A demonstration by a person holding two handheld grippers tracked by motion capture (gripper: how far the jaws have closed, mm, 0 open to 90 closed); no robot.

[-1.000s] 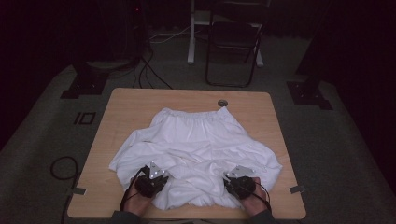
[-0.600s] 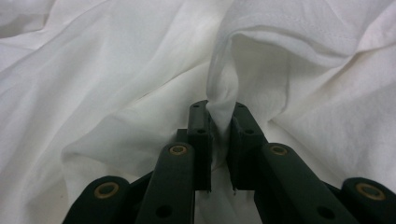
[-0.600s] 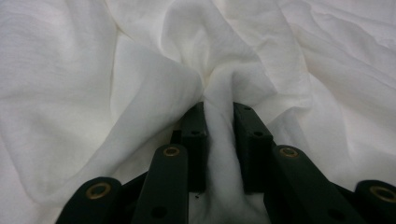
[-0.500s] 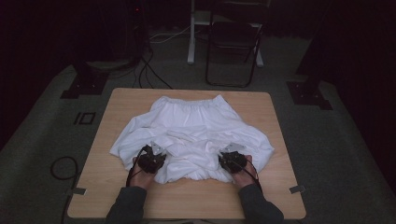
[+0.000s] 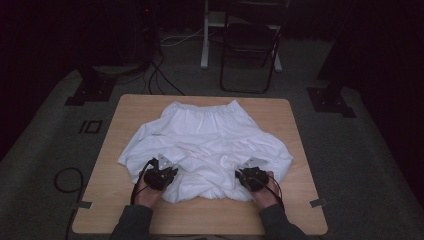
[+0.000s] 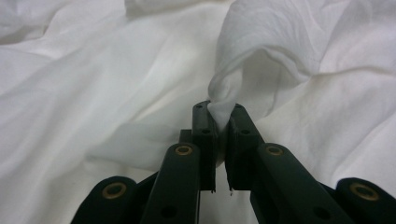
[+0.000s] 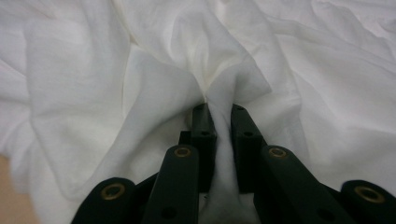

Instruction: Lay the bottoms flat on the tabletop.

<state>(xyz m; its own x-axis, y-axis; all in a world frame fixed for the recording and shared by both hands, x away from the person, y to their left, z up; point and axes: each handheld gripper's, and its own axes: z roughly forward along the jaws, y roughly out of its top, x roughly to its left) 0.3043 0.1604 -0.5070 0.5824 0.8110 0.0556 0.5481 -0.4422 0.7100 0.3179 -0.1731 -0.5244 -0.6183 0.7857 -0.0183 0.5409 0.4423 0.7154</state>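
The skirt [image 5: 207,145], white with a gathered waistband at the far side, lay spread and rumpled across the middle of the table [image 5: 125,115], its near hem bunched toward the person. Both grips looked made: the left gripper [image 5: 161,176] sat on the near left part of the hem, and in the left gripper view its jaws had just been closing and stood nearly together with a twist of cloth [image 6: 219,109] pinched between them. The right gripper [image 5: 254,178] sat on the near right part, its jaws likewise just drawn in, pressing a fold of skirt [image 7: 219,121] that ran down between them. By the look of it, the work was a fold or a straightening, and only the taking hold was done; the cloth was not yet lifted clear, no clean fold showed, and the carrying over and smoothing were left. No container stood on the table; a chair [image 5: 250,47] stood on the floor beyond it.
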